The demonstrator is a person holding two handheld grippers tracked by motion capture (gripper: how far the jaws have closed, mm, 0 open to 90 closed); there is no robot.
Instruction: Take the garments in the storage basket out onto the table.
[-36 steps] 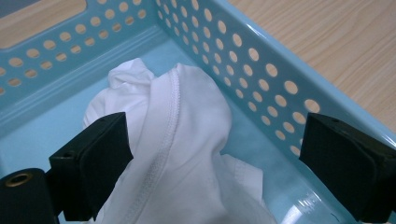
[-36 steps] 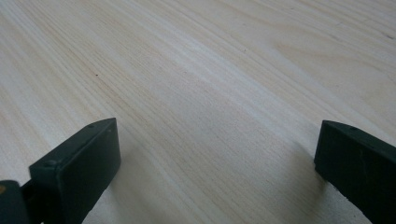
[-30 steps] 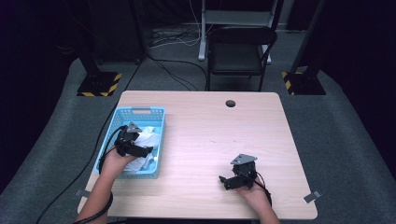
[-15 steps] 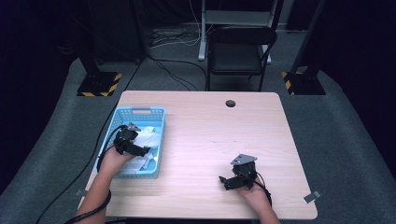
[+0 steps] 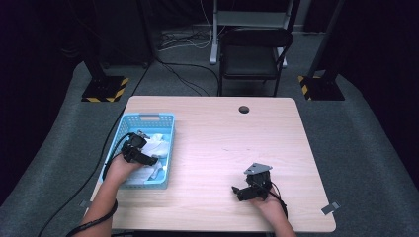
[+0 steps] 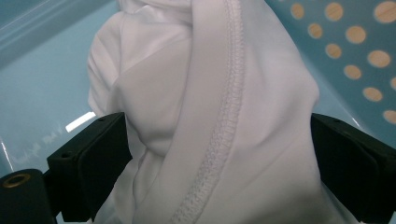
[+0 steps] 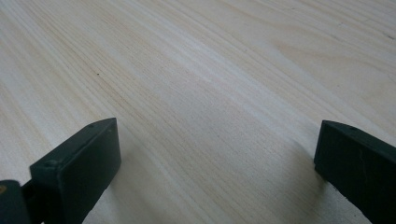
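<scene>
One white cloth (image 6: 210,116) lies in the one blue basket (image 5: 148,118) at the table's (image 5: 276,128) nine o'clock, between the spread jaws of the left gripper (image 5: 148,159), while the right gripper (image 5: 239,190), at five o'clock, rests spread over bare wood

White cloth (image 6: 210,107) lies in a light-blue basket (image 5: 148,118) with dotted walls, on the pale wood-grain table (image 5: 222,148); black claws.

I worked in what looked like a recording studio or lab: a bare wooden table (image 5: 217,148) stood on grey carpet (image 5: 356,148), ringed by black curtains, with hazard-striped stand bases (image 5: 101,90), loose floor cables (image 5: 183,42) and an empty black chair (image 5: 254,57) behind it.
</scene>
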